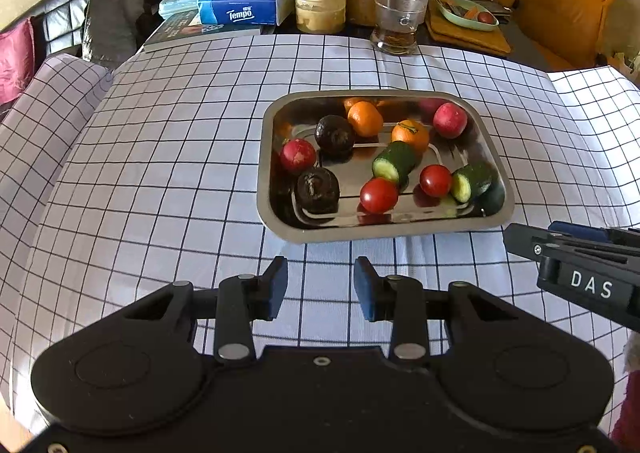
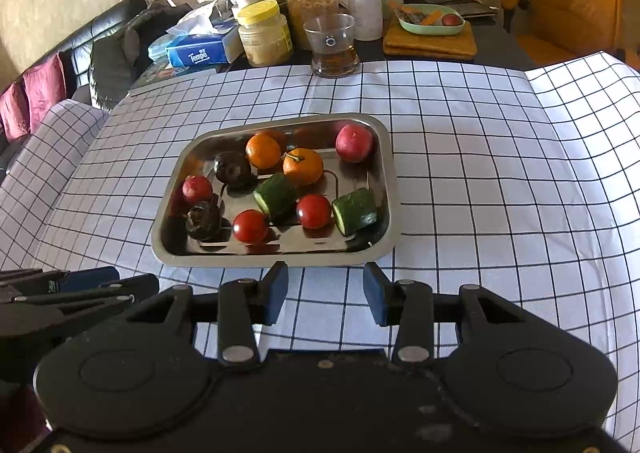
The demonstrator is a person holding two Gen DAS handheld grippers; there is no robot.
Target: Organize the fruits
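On checked tablecloth (image 1: 160, 173), ahead of both grippers: steel tray (image 2: 384, 181) holding all produce. Left to right in right wrist view: radish (image 2: 197, 189), dark fruits, oranges, cucumber pieces, tomatoes, second radish. Left gripper (image 1: 320, 285) and right gripper (image 2: 326, 293): fingers slightly parted, nothing held. Tray's near rim just ahead of right fingertips; right gripper judged nearer.

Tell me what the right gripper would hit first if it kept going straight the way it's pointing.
Probably the checked cloth just short of the metal tray, or the tray's near rim; depth is unclear. The right gripper is empty.
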